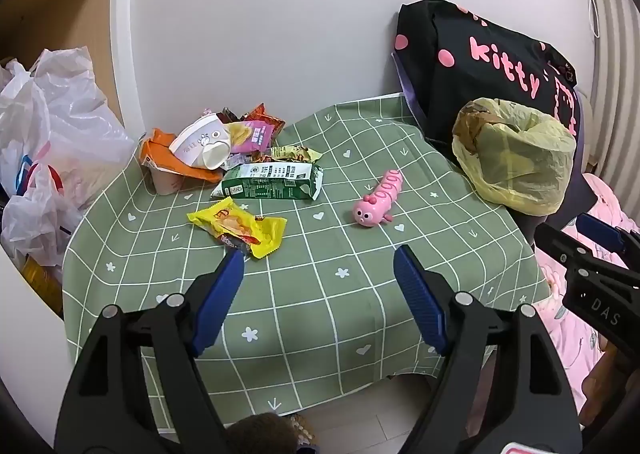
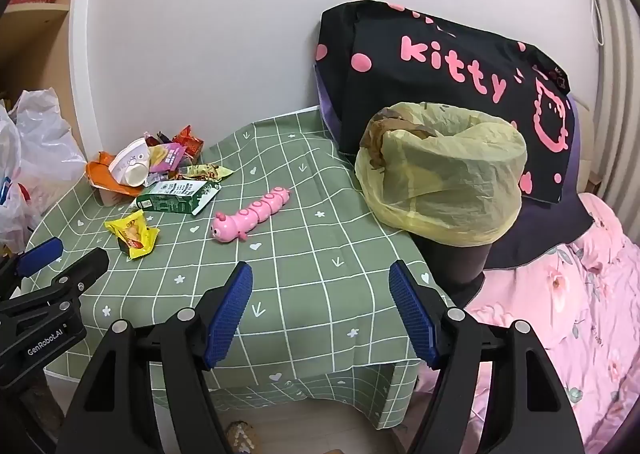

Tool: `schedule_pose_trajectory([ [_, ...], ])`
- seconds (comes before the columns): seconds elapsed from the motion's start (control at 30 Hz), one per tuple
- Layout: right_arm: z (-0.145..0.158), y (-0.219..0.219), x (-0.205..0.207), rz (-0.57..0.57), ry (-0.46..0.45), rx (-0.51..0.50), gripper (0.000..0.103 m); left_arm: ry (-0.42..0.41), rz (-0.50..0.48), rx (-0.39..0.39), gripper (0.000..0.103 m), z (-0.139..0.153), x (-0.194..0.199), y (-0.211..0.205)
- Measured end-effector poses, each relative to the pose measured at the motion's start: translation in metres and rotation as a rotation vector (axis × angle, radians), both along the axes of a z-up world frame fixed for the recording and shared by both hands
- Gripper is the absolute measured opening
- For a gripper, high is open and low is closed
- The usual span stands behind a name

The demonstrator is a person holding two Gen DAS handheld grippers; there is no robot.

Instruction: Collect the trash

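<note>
Trash lies on the far left of a table with a green checked cloth (image 1: 320, 294): a yellow snack wrapper (image 1: 238, 228) (image 2: 134, 234), a flattened green milk carton (image 1: 272, 180) (image 2: 176, 196), and a pile with a white paper cup (image 1: 204, 144) (image 2: 132, 164), an orange pack and several small wrappers. A bin lined with a yellow bag (image 1: 516, 154) (image 2: 444, 182) stands at the table's right edge. My left gripper (image 1: 320, 266) hovers open above the cloth, just short of the yellow wrapper. My right gripper (image 2: 320, 278) hangs open over the table's near part, nothing between its fingers.
A pink caterpillar toy (image 1: 378, 198) (image 2: 252, 214) lies mid-table. A black cushion with pink lettering (image 2: 440, 66) leans on the wall behind the bin. White plastic bags (image 1: 44, 142) crowd the left side. A pink floral bedcover (image 2: 568, 314) lies to the right.
</note>
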State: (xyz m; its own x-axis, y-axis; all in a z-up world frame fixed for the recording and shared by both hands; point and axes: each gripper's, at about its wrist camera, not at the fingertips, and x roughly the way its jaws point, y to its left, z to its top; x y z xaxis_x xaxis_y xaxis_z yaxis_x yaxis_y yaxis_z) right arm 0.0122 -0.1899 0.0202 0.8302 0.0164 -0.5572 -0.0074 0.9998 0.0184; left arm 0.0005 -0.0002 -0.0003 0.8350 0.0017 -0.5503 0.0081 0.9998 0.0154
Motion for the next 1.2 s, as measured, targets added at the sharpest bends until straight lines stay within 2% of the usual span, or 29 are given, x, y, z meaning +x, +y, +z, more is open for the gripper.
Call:
schedule_pose_trajectory([
  [0.5, 0.000, -0.002, 0.000, -0.012, 0.003, -0.011, 0.067, -0.008, -0.004, -0.001, 0.074, -0.007, 0.004, -0.004],
  [1.2, 0.003, -0.003, -0.006, -0.041, -0.013, -0.018, 0.067, -0.017, -0.025, -0.010, 0.074, 0.004, -0.004, -0.005],
])
